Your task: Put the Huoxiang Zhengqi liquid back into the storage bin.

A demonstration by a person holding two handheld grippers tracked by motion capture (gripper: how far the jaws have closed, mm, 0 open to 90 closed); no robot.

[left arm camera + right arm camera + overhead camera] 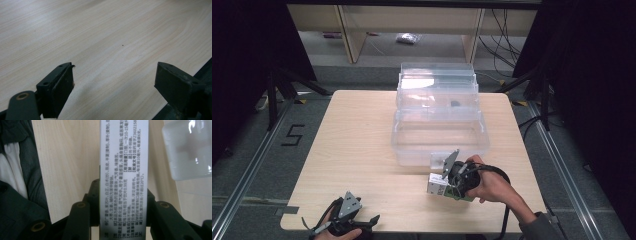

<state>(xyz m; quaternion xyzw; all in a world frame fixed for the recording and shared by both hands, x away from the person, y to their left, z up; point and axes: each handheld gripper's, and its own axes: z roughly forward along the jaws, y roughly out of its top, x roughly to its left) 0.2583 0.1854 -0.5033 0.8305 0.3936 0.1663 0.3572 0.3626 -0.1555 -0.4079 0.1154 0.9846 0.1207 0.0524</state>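
A white carton with printed text (123, 170) stands between the jaws of my right gripper (122, 192), which press on both its sides. From above, that carton (435, 185) lies on the table just in front of the clear bin, with my right gripper (447, 184) shut on it. At the table's front left edge my left gripper (371, 221) rests low. Its jaws stand wide apart over bare wood in the left gripper view (115, 77), with nothing between them.
A clear plastic bin (439, 137) sits mid-table, a second clear container (437, 85) behind it with a small dark item inside. The bin's corner (187, 150) is close on the right in the right gripper view. The table edge (200, 70) runs beside the left gripper.
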